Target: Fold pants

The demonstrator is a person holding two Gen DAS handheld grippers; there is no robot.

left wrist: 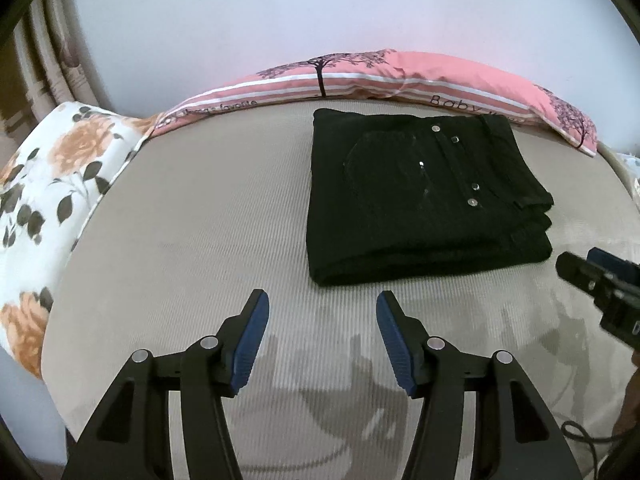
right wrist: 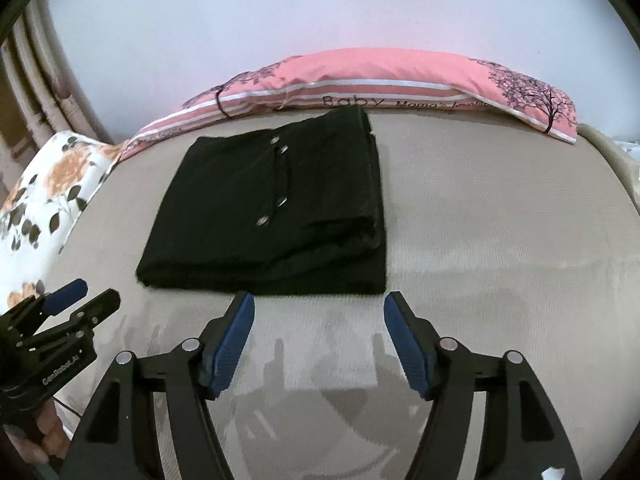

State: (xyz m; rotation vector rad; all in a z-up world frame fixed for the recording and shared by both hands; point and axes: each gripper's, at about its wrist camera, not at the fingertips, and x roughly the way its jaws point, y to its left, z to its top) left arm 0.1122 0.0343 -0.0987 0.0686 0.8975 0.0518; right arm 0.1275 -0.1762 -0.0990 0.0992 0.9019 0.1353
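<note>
Black pants (left wrist: 424, 196) lie folded into a thick rectangle on the beige bed cover (left wrist: 192, 208), metal buttons facing up. My left gripper (left wrist: 323, 304) hovers open just in front of the fold's near edge, with nothing between its blue pads (left wrist: 250, 344). In the right wrist view the same pants (right wrist: 276, 208) lie ahead, and my right gripper (right wrist: 319, 304) stands open just short of their near edge, not touching. The right gripper (left wrist: 600, 284) shows at the left view's right edge, and the left gripper (right wrist: 80, 300) at the right view's lower left.
A pink pillow (left wrist: 400, 76) with tree prints lies along the far edge against the pale wall. A floral white pillow (left wrist: 48, 184) sits at the left. A hand (right wrist: 44, 440) holds the left tool. Bare bed cover (right wrist: 500, 220) spreads right of the pants.
</note>
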